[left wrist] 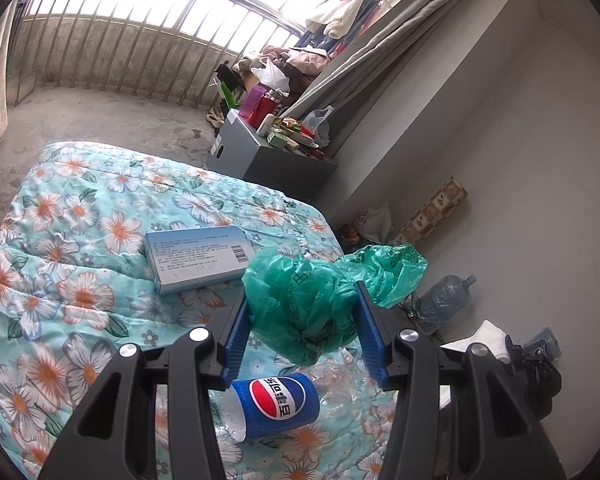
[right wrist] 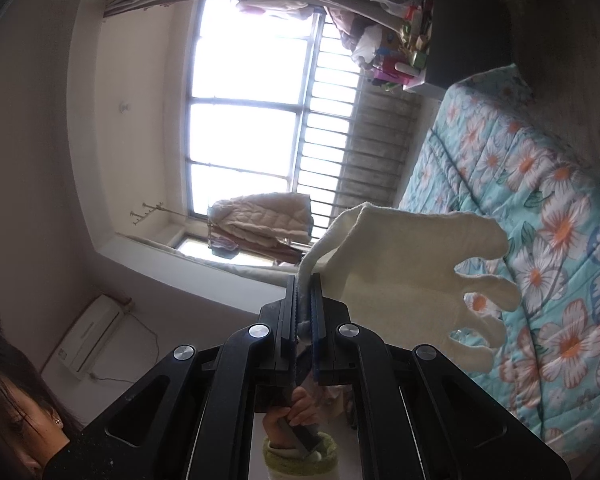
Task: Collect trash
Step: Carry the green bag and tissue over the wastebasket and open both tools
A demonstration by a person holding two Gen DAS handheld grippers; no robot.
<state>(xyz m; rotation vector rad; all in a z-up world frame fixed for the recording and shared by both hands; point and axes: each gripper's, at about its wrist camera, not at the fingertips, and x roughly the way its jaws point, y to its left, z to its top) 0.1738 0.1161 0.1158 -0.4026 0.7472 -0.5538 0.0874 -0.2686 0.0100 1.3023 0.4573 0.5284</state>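
Our left tongs (left wrist: 302,312), half open, clamp a green bag (left wrist: 300,300) above the bed (left wrist: 80,240); a cup (left wrist: 276,408) lies at 6 o'clock. Our right tongs (right wrist: 305,280) pinch a white glove (right wrist: 412,264).

Pepsi cup (left wrist: 276,408): open end hidden behind left gripper (left wrist: 302,316) finger. Green bag (left wrist: 320,296): lower folds occluded beside cup. White glove (right wrist: 412,276): cuff hidden inside right gripper (right wrist: 304,296).
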